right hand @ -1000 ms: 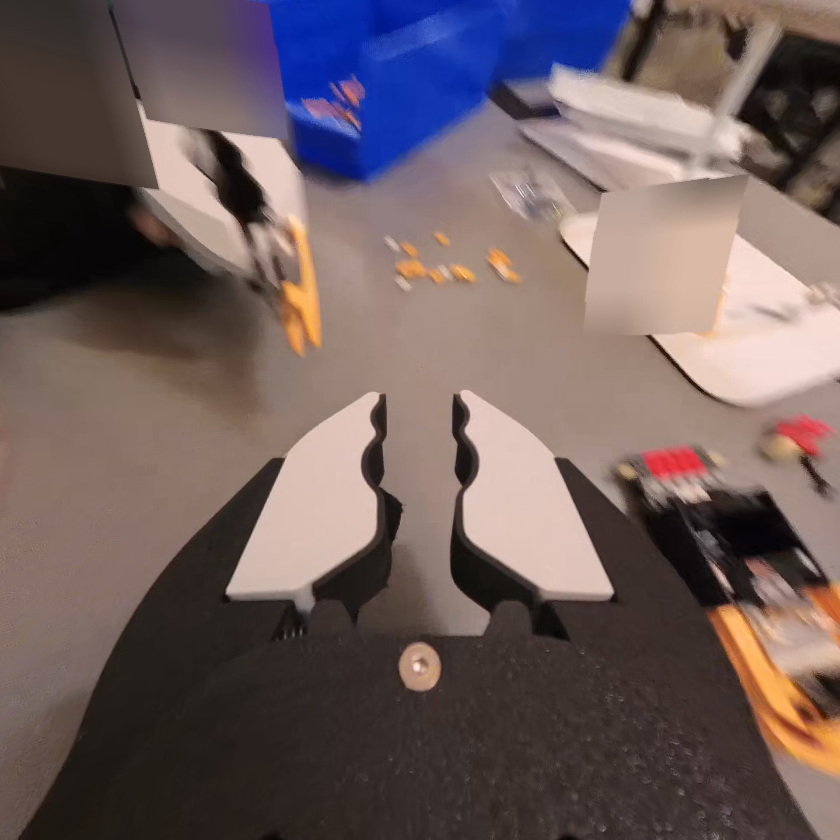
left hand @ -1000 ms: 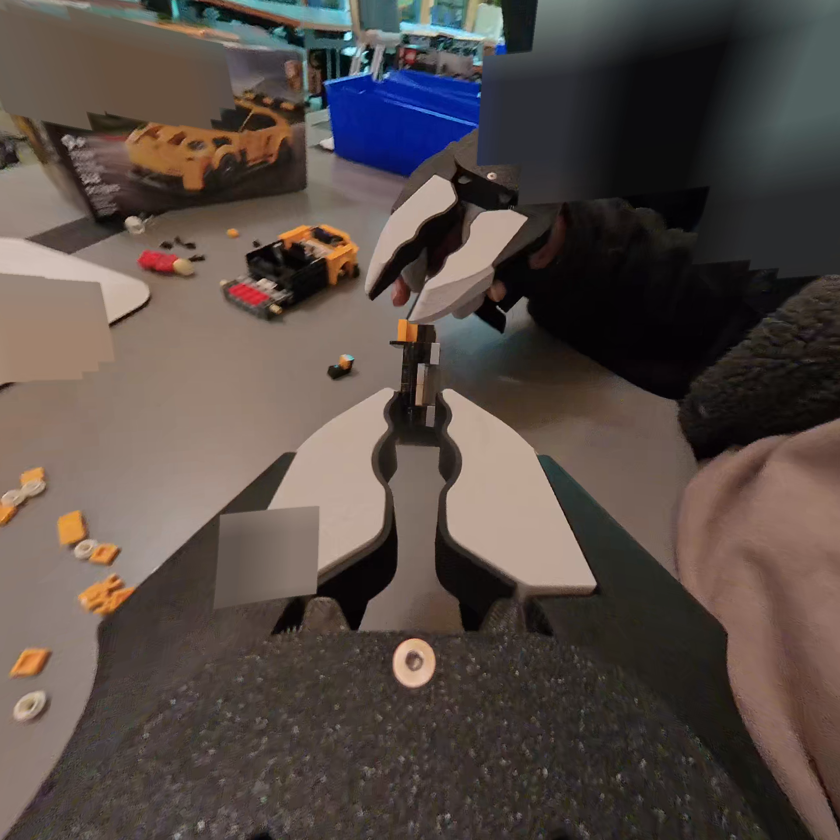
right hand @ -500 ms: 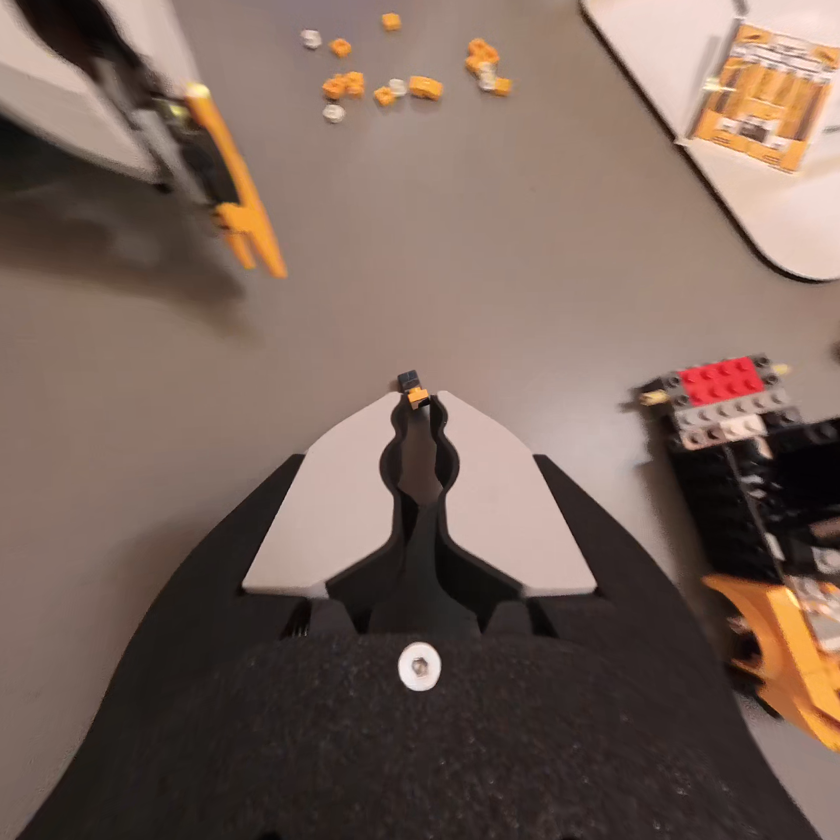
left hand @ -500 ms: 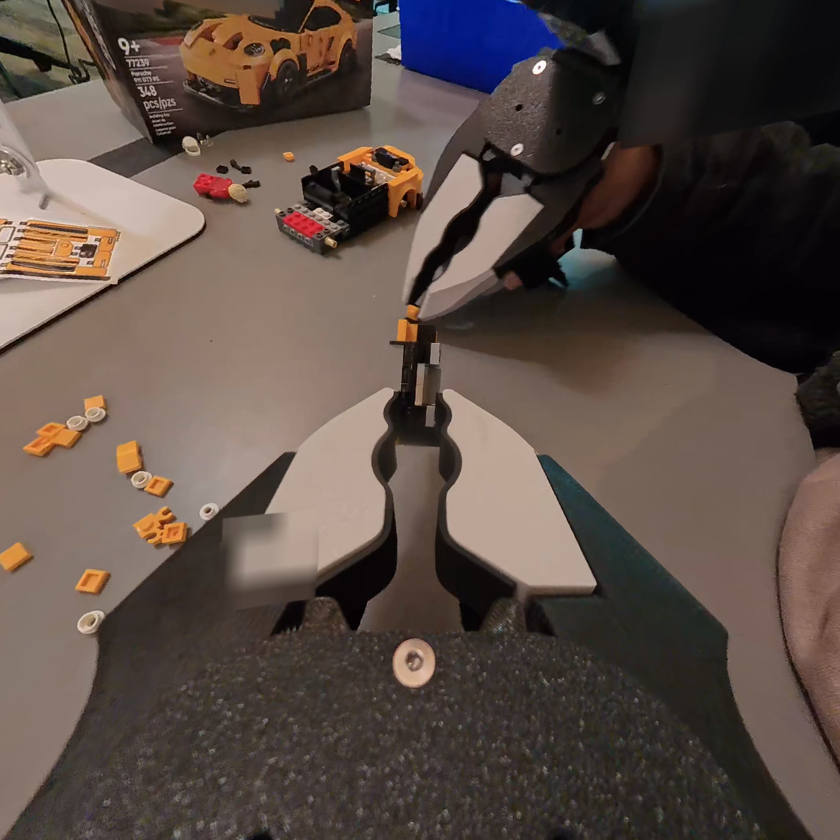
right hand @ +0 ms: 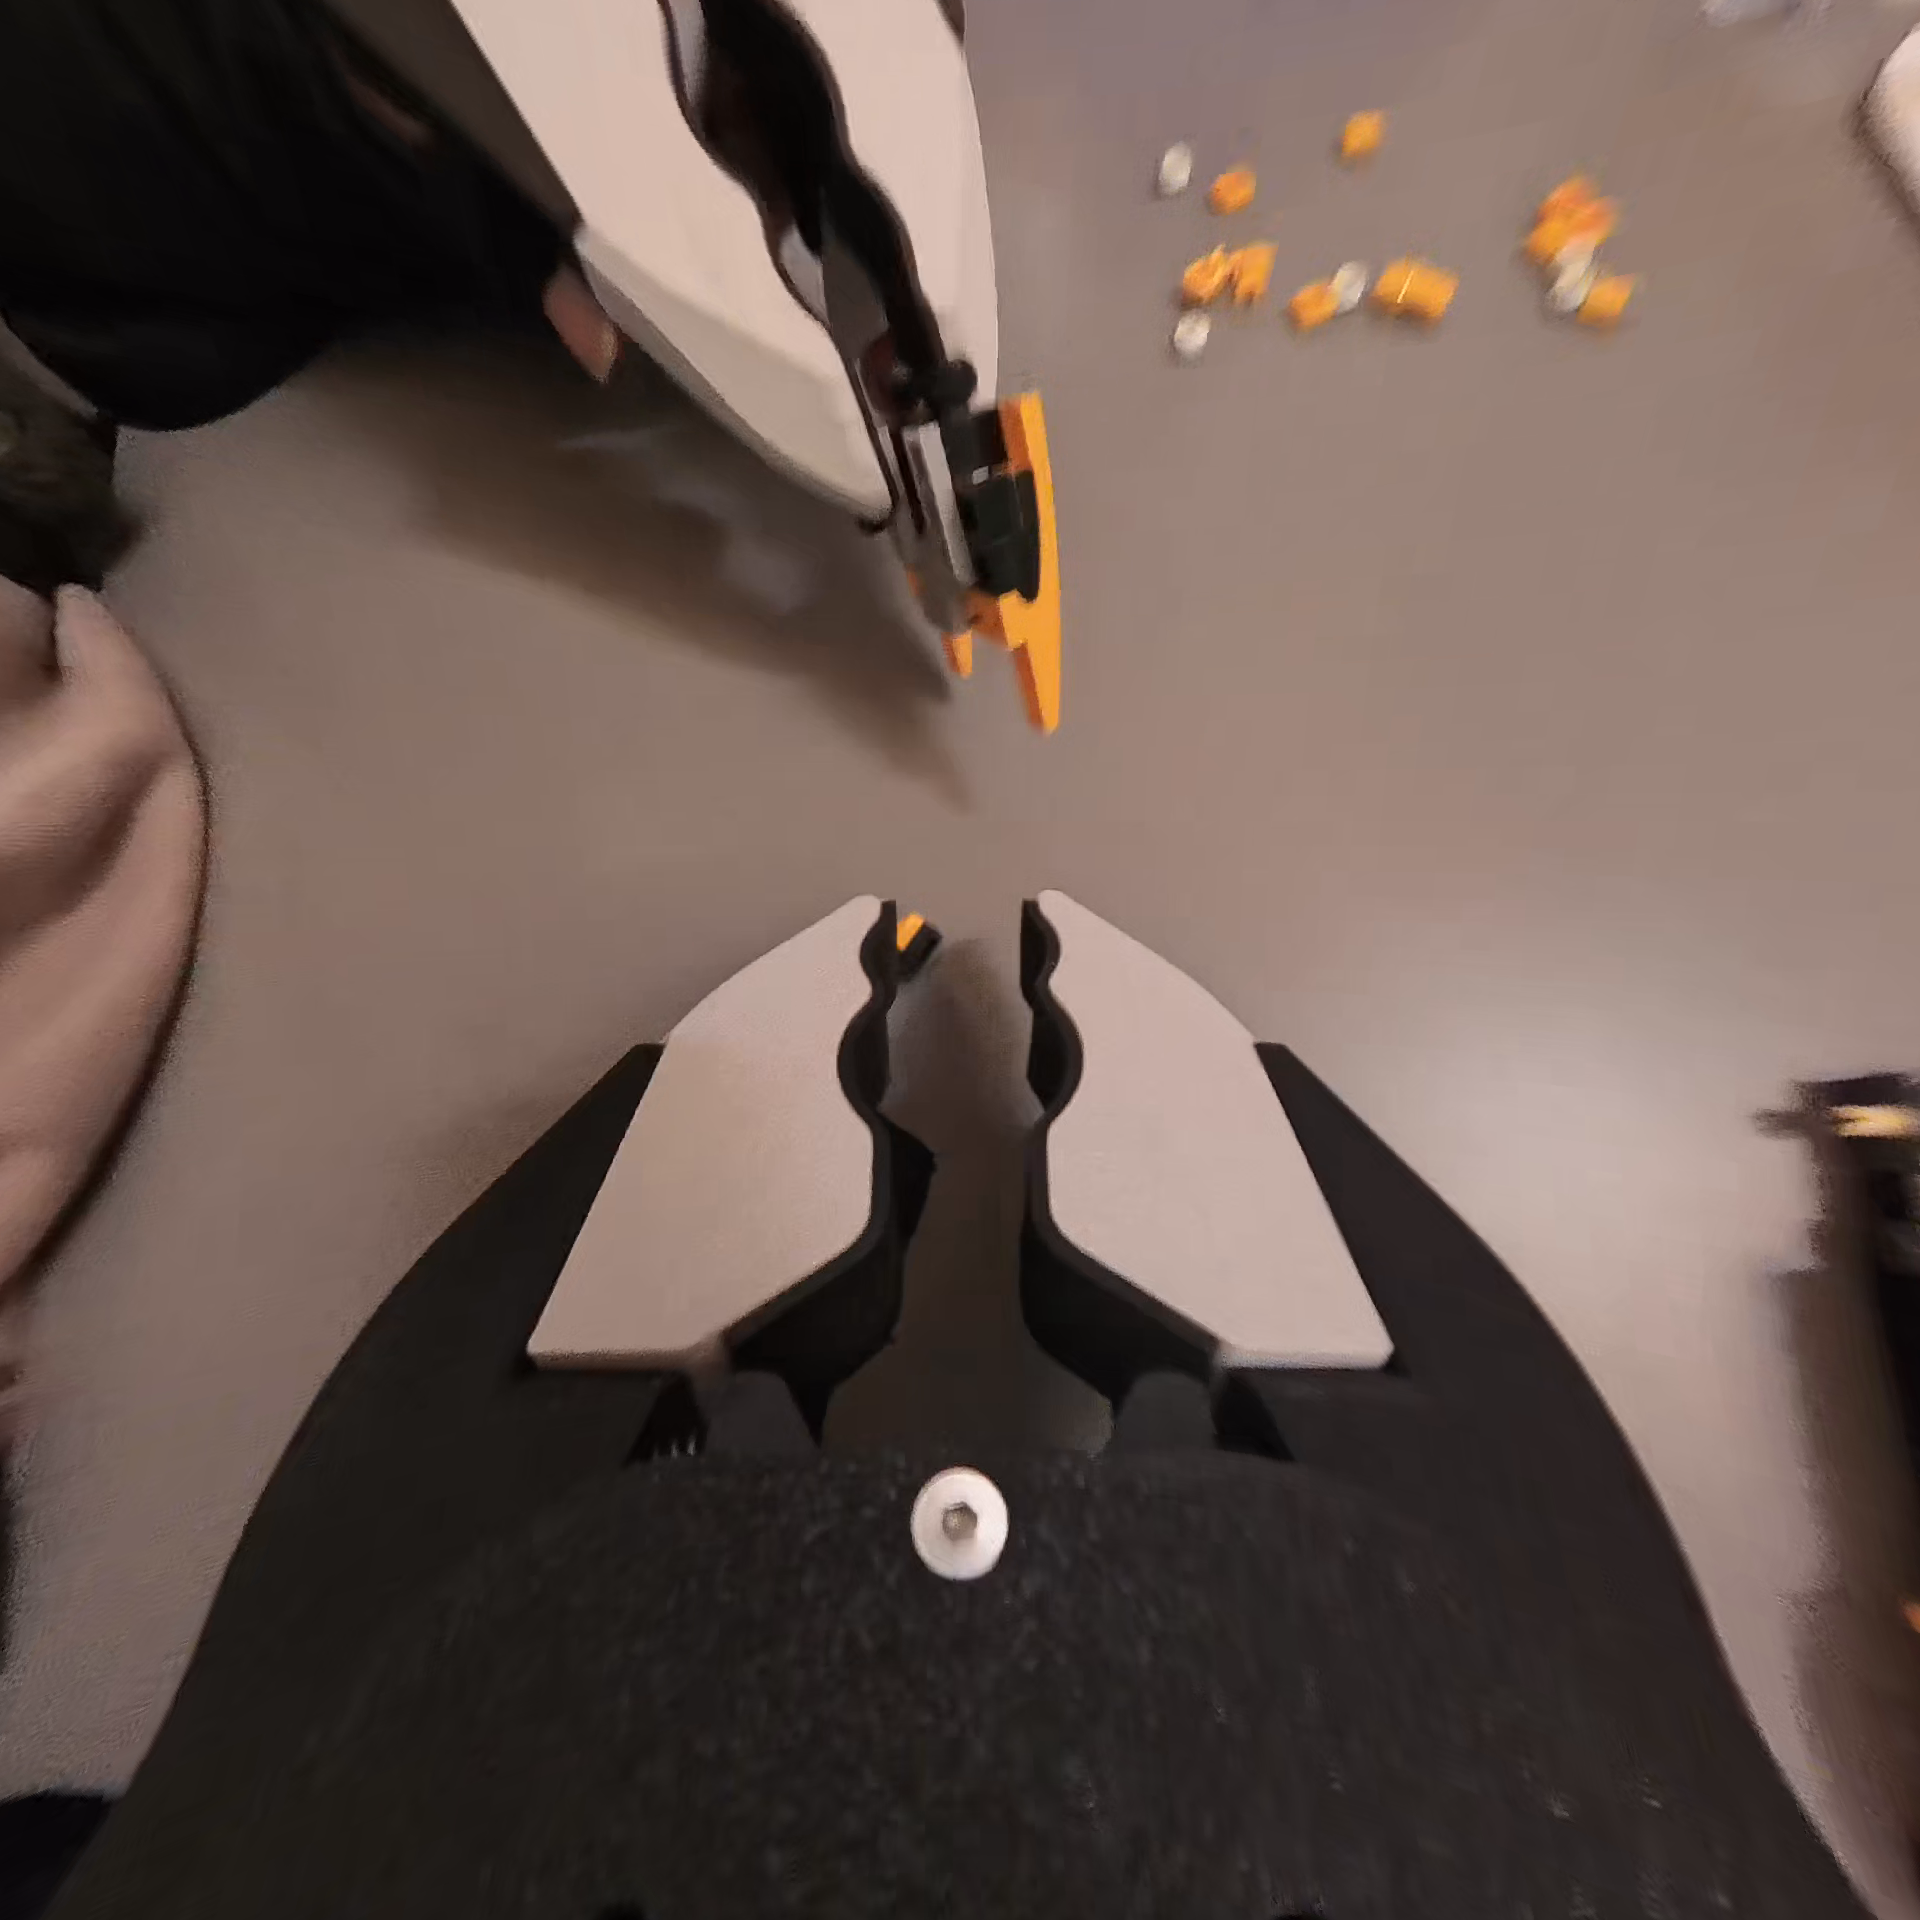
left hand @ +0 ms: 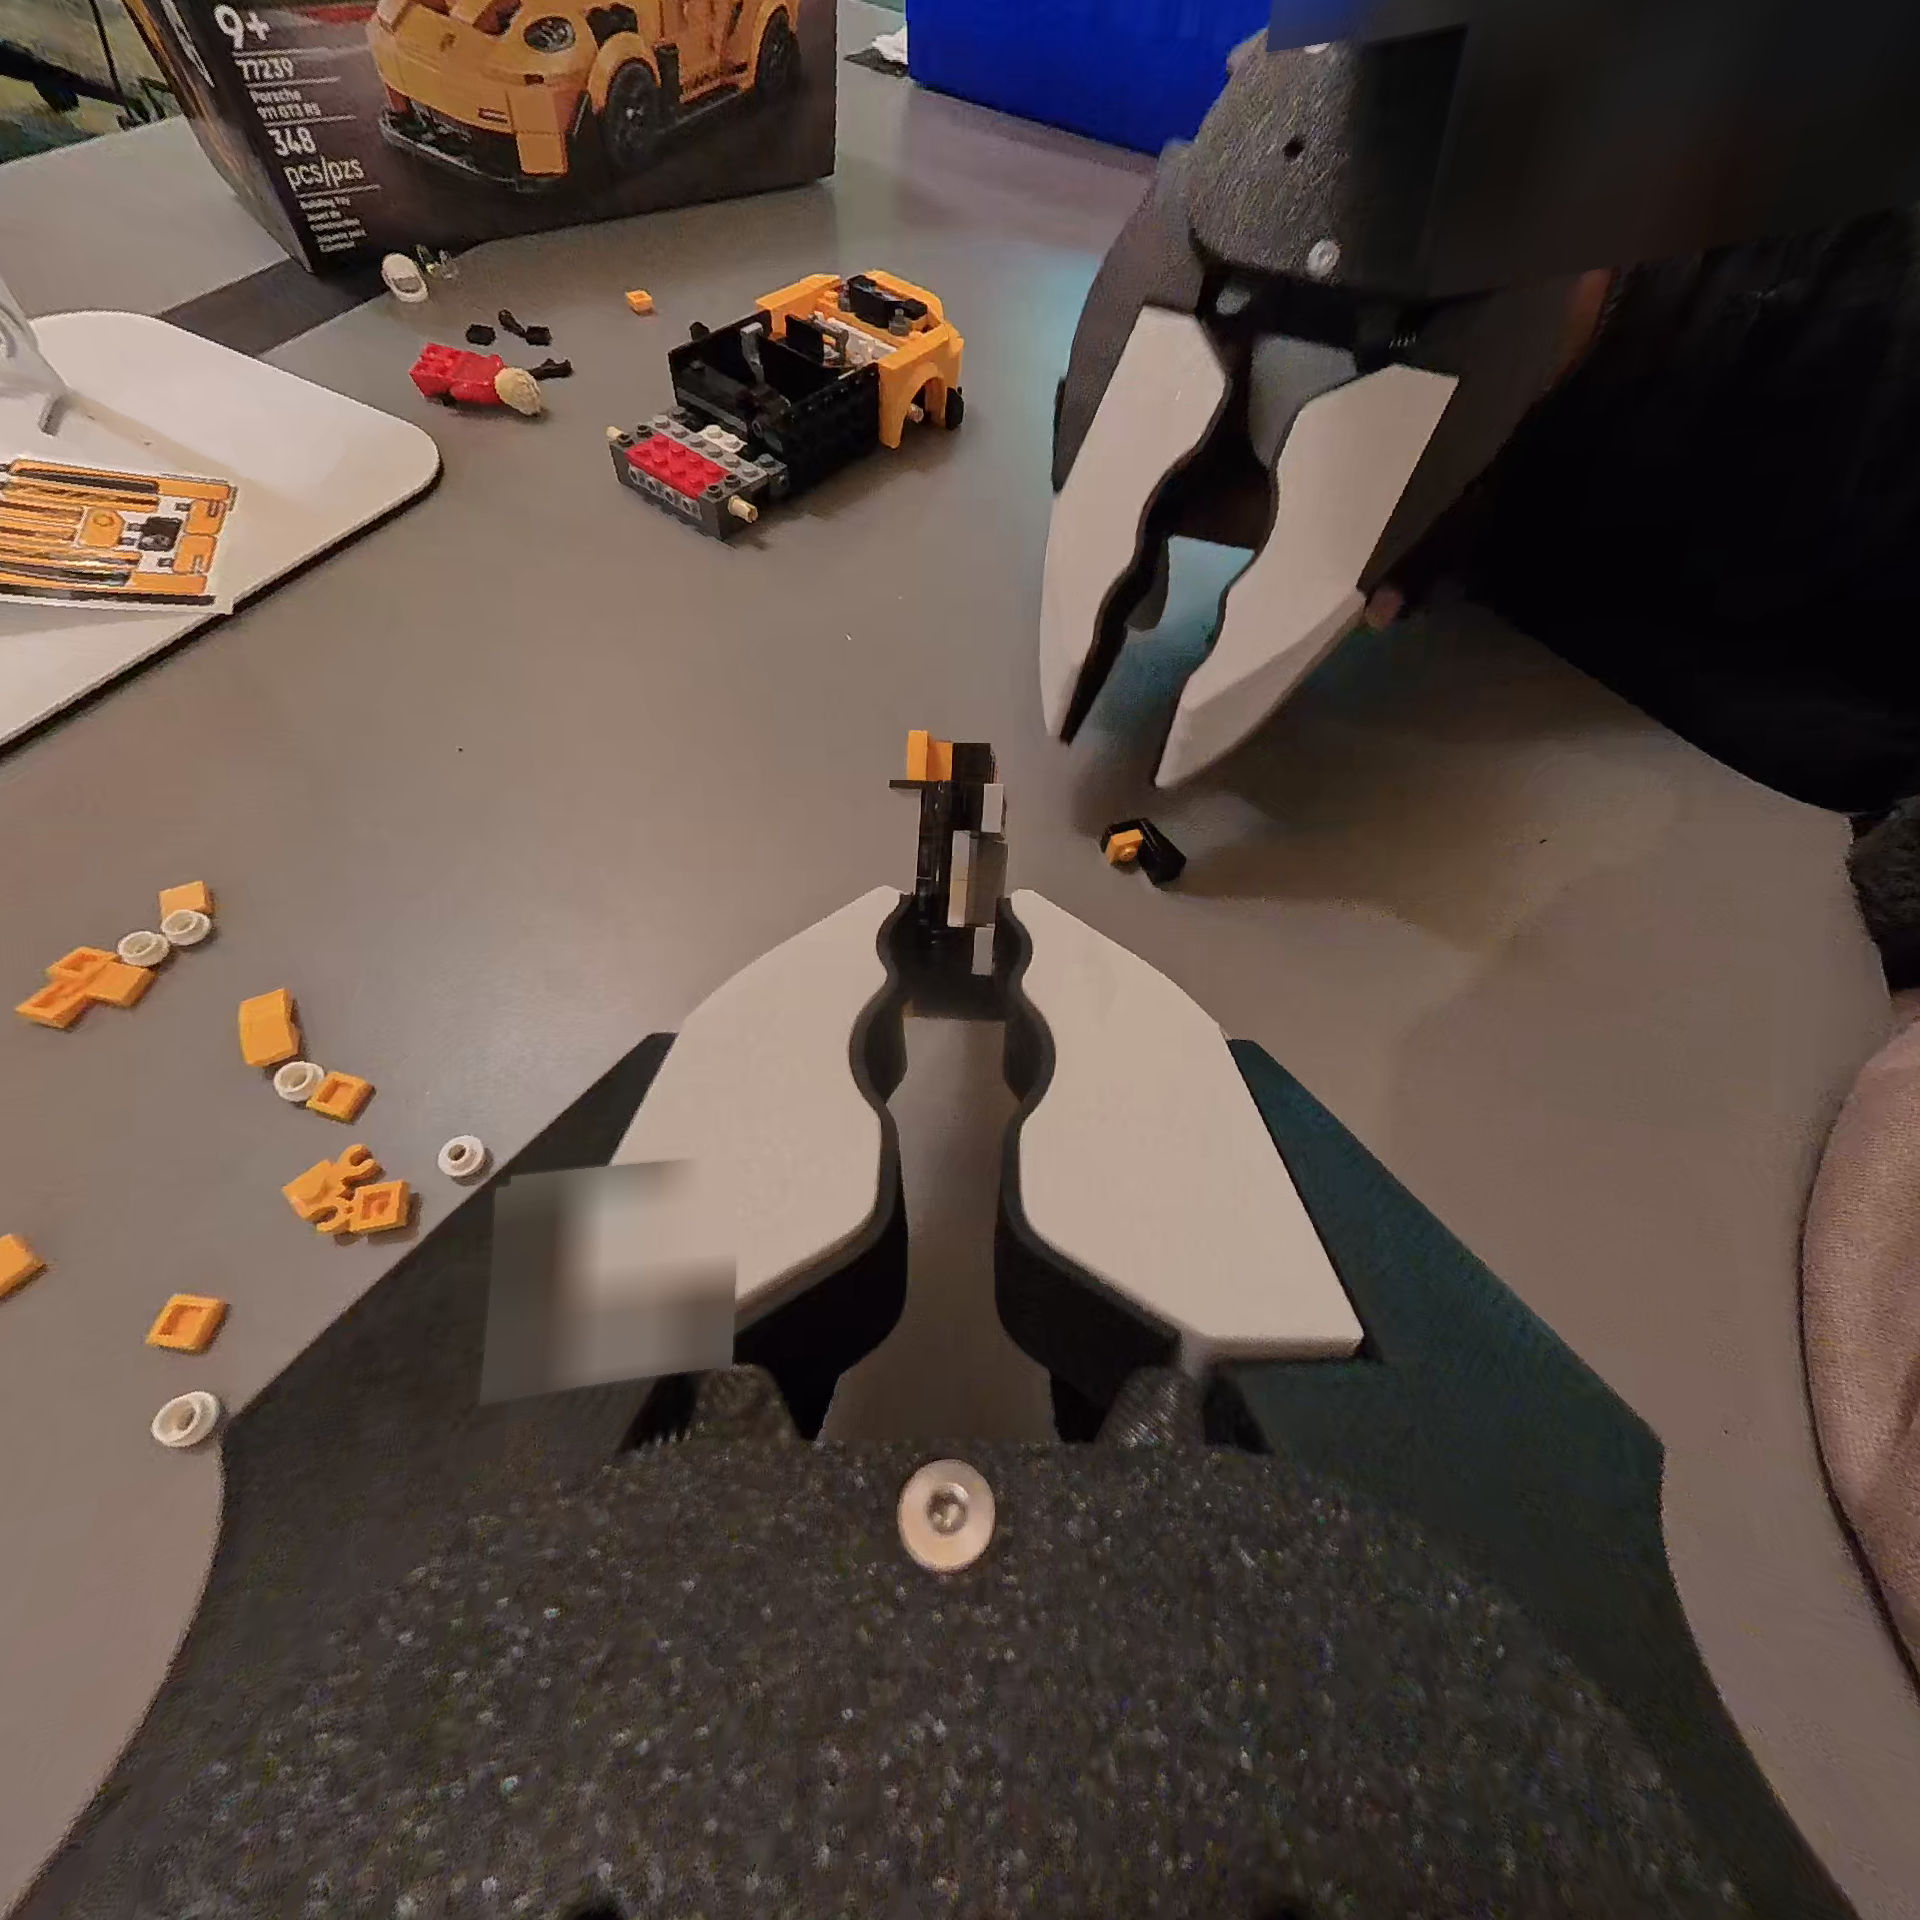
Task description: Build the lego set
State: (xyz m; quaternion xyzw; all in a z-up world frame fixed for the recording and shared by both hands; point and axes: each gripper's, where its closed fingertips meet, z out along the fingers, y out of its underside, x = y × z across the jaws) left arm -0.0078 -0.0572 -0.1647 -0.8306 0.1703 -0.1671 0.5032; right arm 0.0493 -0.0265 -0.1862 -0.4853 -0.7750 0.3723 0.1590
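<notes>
My left gripper (left hand: 951, 906) is shut on a narrow black, grey and orange lego sub-assembly (left hand: 961, 821) that sticks out past its tips, above the grey table (left hand: 623, 727). My right gripper (left hand: 1117, 753) hangs just right of it, open and empty, tips pointing down. A small orange-and-black piece (left hand: 1141, 847) lies on the table under those tips. In the right wrist view my right gripper (right hand: 956, 914) is open, with that small piece (right hand: 912, 930) beside its left fingertip. The left gripper (right hand: 899, 488) and its sub-assembly (right hand: 1013, 520) show above.
A partly built black and orange car (left hand: 800, 400) stands at the back, with the set box (left hand: 499, 114) behind it. A red piece (left hand: 462, 374) and a white tray (left hand: 260, 436) with a sticker sheet lie at the left. Several loose orange and white pieces (left hand: 270, 1029) lie at the left. A blue bin (left hand: 1039, 62) stands far back.
Half a second ago my right gripper was shut on the small orange-and-black piece near the sub-assembly's tip. It has opened and the piece now lies on the table. The left gripper kept its hold.
</notes>
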